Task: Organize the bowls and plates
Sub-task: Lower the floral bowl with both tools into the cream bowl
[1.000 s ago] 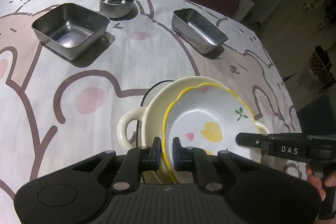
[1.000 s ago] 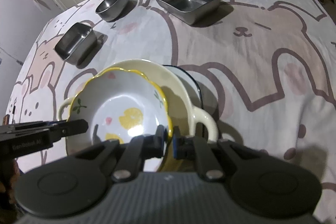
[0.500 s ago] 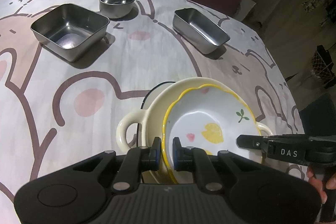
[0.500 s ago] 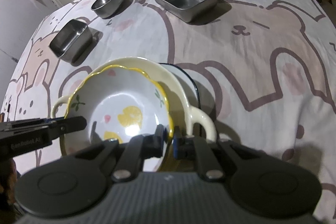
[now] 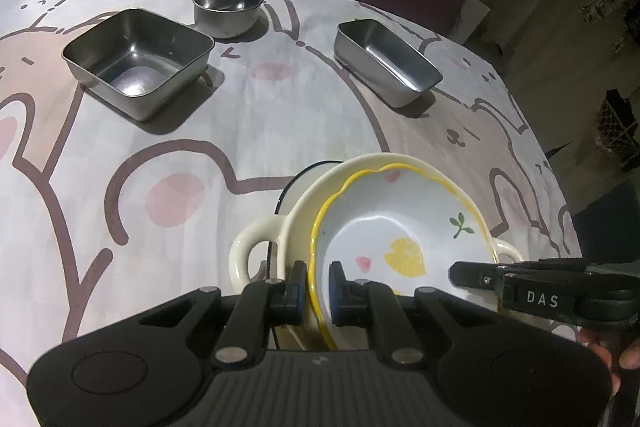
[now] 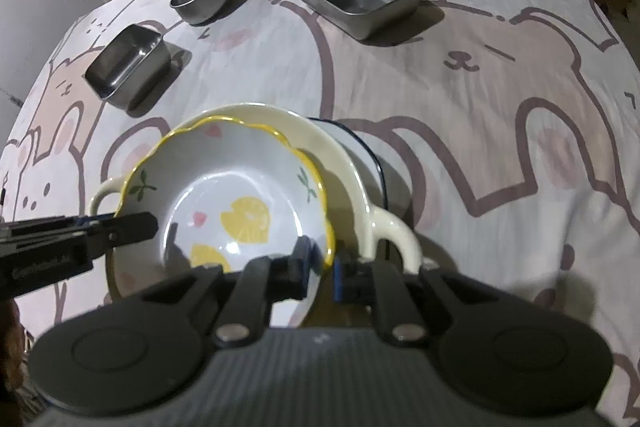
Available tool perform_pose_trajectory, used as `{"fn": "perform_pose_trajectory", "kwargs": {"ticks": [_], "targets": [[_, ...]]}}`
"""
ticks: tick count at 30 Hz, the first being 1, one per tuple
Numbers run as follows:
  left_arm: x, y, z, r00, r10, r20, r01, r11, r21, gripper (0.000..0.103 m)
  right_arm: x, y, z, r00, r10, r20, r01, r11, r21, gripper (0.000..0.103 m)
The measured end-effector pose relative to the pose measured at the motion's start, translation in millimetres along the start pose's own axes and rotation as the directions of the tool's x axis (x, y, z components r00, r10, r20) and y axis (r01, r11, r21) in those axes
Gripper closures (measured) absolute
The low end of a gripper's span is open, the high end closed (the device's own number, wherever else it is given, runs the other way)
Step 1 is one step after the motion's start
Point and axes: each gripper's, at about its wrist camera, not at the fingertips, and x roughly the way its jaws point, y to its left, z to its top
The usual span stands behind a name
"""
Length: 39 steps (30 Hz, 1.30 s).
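Table (image 5: pixel 280 115) under a cloth printed with pale bears and pink cheeks, seen from the left wrist camera.

Far left: square steel pan (image 5: pixel 138 61), empty, sitting flat. Just behind and to its right, a round steel bowl (image 5: pixel 228 7), apart from the pan. Further right, well apart from both, a narrow steel loaf tin (image 5: pixel 388 61) set at a slant.

Near edge, middle: a stack. At the bottom a white plate with a dark rim (image 5: pixel 296 183), only a sliver showing. On it a cream dish with 2 loop handles (image 5: pixel 256 247). Inside that, a scalloped yellow-rimmed bowl (image 5: pixel 400 227) painted with lemons and green leaves; it sits tilted, not level in the dish.

Left gripper (image 5: pixel 318 287): narrow, both pads pinched on the near rim of the yellow-rimmed bowl, 1 pad inside and 1 outside.

Right gripper (image 6: pixel 320 263), from its own camera: jaws are opening, the bowl's rim (image 6: pixel 240 187) between them, a small gap showing at the outer pad. In the left view it comes in from the right as a black finger over the bowl. Part of a hand (image 5: pixel 616 351) shows behind it at the frame edge.
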Motion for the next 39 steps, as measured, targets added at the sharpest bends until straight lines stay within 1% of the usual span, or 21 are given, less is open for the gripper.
{"fn": "perform_pose_trajectory", "kwargs": {"ticks": [6, 10, 14, 19, 23, 33, 35, 38, 39], "targets": [[-1, 4, -1, 1.000, -0.023, 0.006, 0.023, 1.000, 0.017, 0.091, -1, -3, -3, 1.000, 0.017, 0.016, -0.017, 1.000, -0.006, 0.089], [-1, 3, -2, 1.000, -0.021, 0.000, 0.021, 0.999, 0.029, 0.091, -3, -5, -6, 0.999, 0.032, 0.024, -0.032, 0.999, -0.012, 0.090], [-1, -2, -3, 1.000, -0.005, -0.012, 0.006, 0.999, 0.046, 0.089, -4, -8, -6, 0.999, 0.044, 0.029, -0.044, 0.999, -0.001, 0.090], [-1, -5, -3, 1.000, 0.004, -0.022, -0.003, 0.999, 0.054, 0.087, -5, -7, -7, 0.999, 0.032, 0.037, -0.032, 0.999, -0.006, 0.090], [0, -8, -3, 1.000, 0.005, -0.026, -0.003, 0.998, 0.063, 0.081, -7, -8, -8, 0.998, 0.038, 0.040, -0.039, 0.999, 0.004, 0.090], [0, -8, -3, 0.999, 0.012, -0.046, -0.009, 0.998, 0.059, 0.080, -7, -10, -8, 0.998, 0.052, 0.031, -0.052, 0.999, 0.011, 0.087], [-1, -9, -4, 0.999, 0.015, -0.043, -0.012, 0.998, 0.063, 0.079, -6, -11, -7, 0.998, 0.056, 0.028, -0.056, 0.998, 0.010, 0.087], [-6, -11, -3, 0.999, 0.020, -0.025, -0.018, 0.997, 0.075, 0.074, -7, -11, -8, 0.998, 0.057, 0.032, -0.057, 0.998, 0.004, 0.087], [-7, -12, -3, 1.000, 0.021, -0.022, -0.019, 0.997, 0.078, 0.074, -8, -11, -8, 0.998, 0.057, 0.034, -0.058, 0.998, 0.004, 0.087]]}}
